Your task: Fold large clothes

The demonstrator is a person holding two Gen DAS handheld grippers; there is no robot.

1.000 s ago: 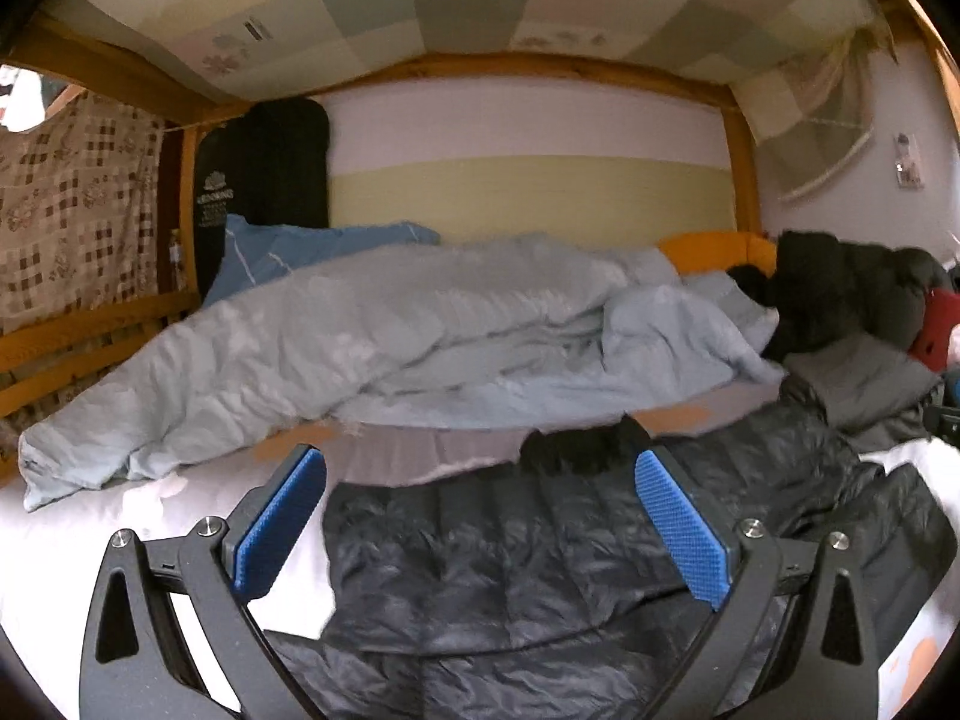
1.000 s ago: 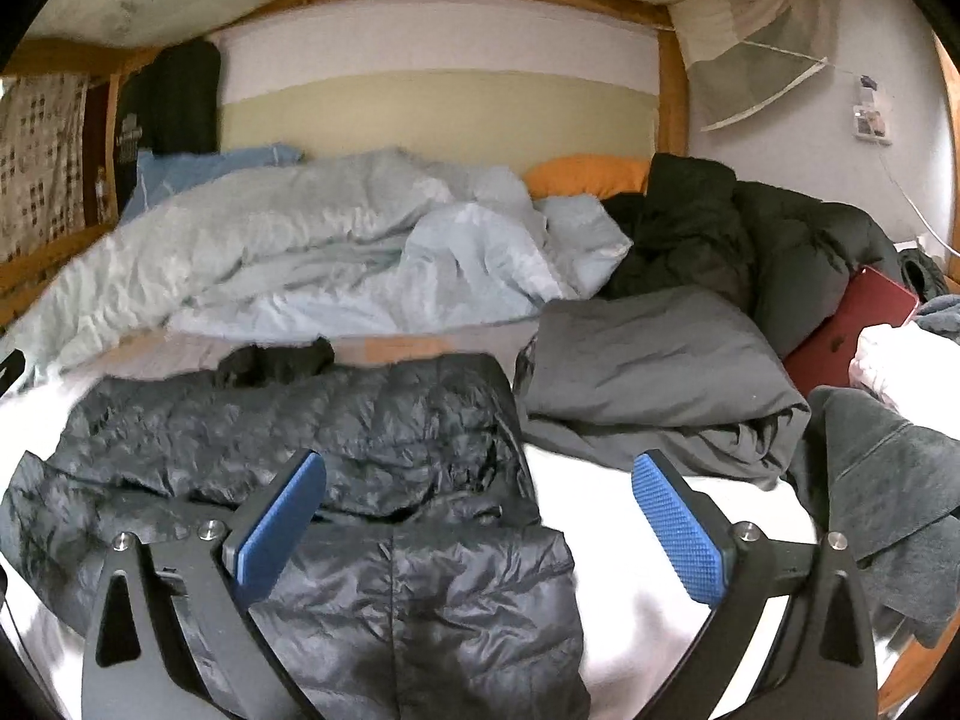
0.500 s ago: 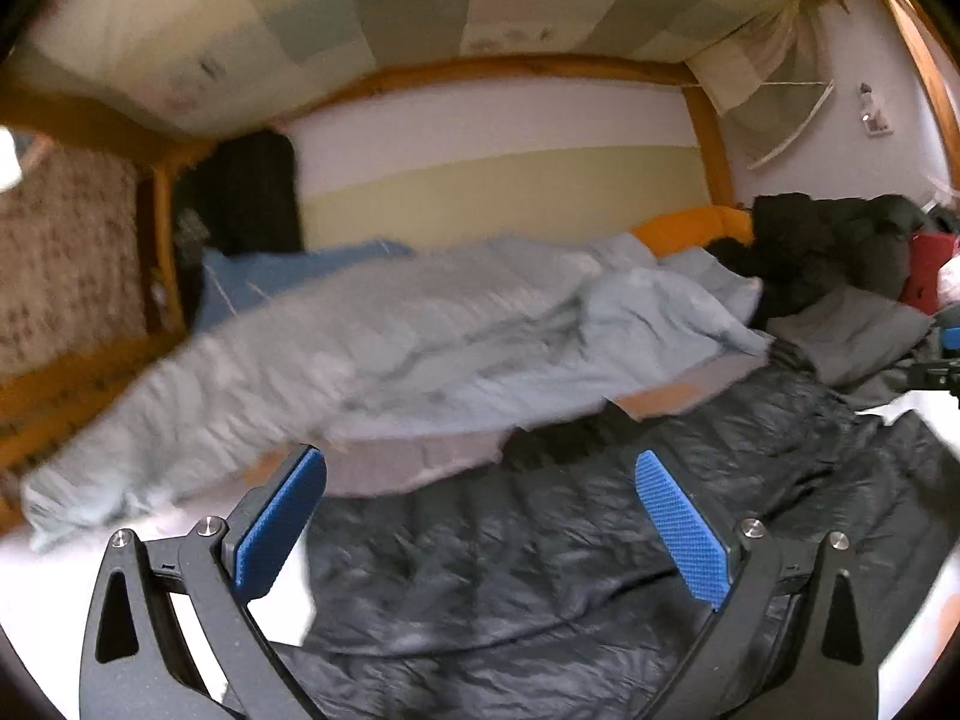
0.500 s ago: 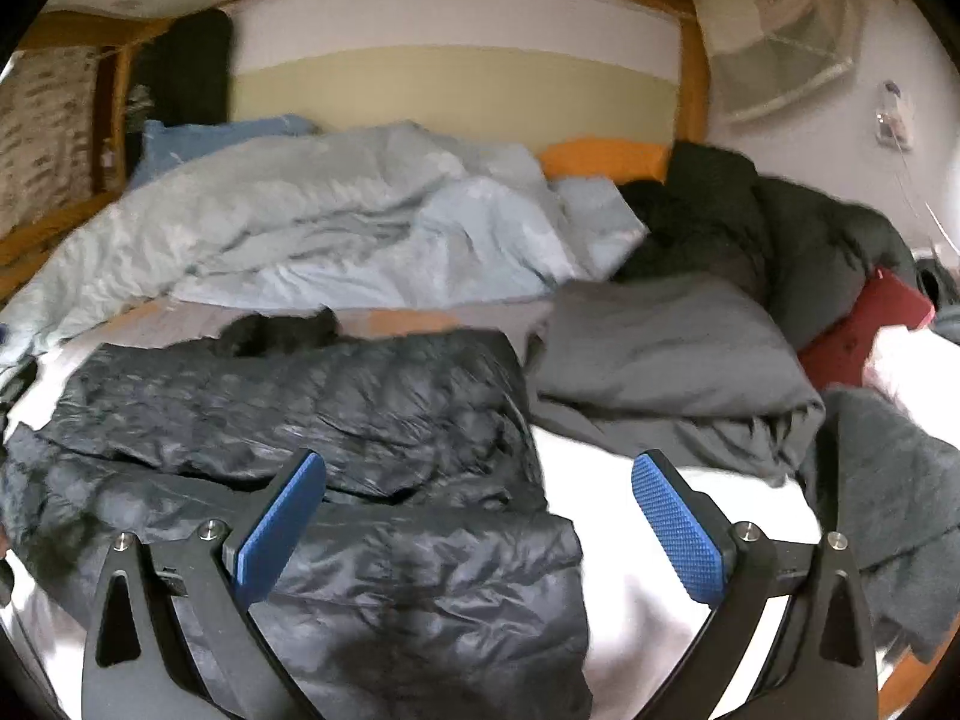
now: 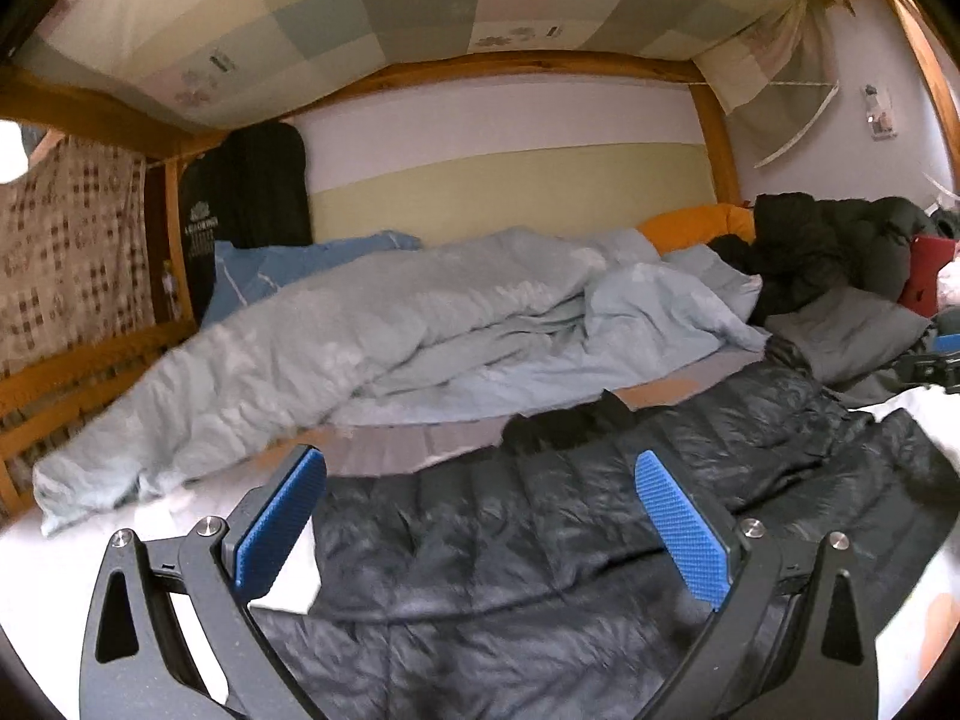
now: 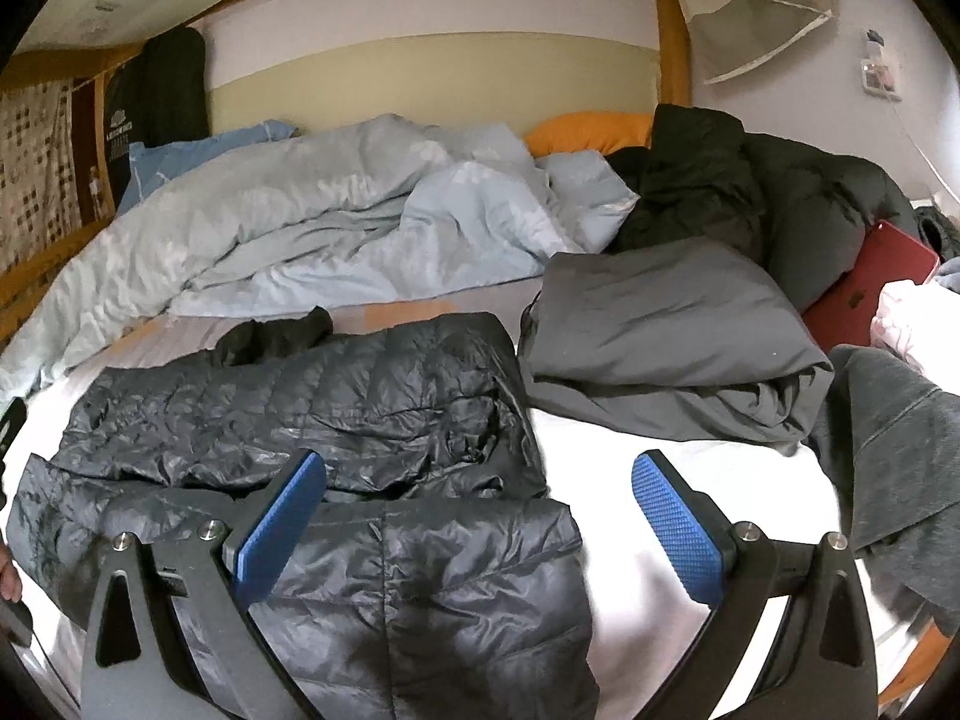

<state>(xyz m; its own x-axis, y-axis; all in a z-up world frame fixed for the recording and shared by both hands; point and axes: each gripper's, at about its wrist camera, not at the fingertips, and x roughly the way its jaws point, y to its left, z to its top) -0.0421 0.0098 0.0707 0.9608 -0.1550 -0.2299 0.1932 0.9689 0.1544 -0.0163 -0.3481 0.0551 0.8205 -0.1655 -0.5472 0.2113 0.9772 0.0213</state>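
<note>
A black quilted puffer jacket (image 5: 540, 546) lies spread on the white bed sheet (image 5: 54, 564), partly folded over itself. In the right wrist view the jacket (image 6: 336, 420) fills the lower left. My left gripper (image 5: 480, 522) is open and empty, hovering just above the jacket's left part. My right gripper (image 6: 480, 516) is open and empty, above the jacket's right edge and the bare sheet (image 6: 648, 468). A small black item (image 6: 276, 336) lies at the jacket's far edge.
A rumpled light blue duvet (image 5: 420, 330) lies along the back. A folded grey garment (image 6: 666, 324), a black coat (image 6: 750, 192), a red laptop (image 6: 870, 282) and a grey sweater (image 6: 900, 450) lie at the right. Wooden bed rails (image 5: 66, 372) stand at the left.
The left gripper swung a little to the left and steadied over the jacket. The right gripper shifted slightly. Both stayed open and the jacket has not moved.
</note>
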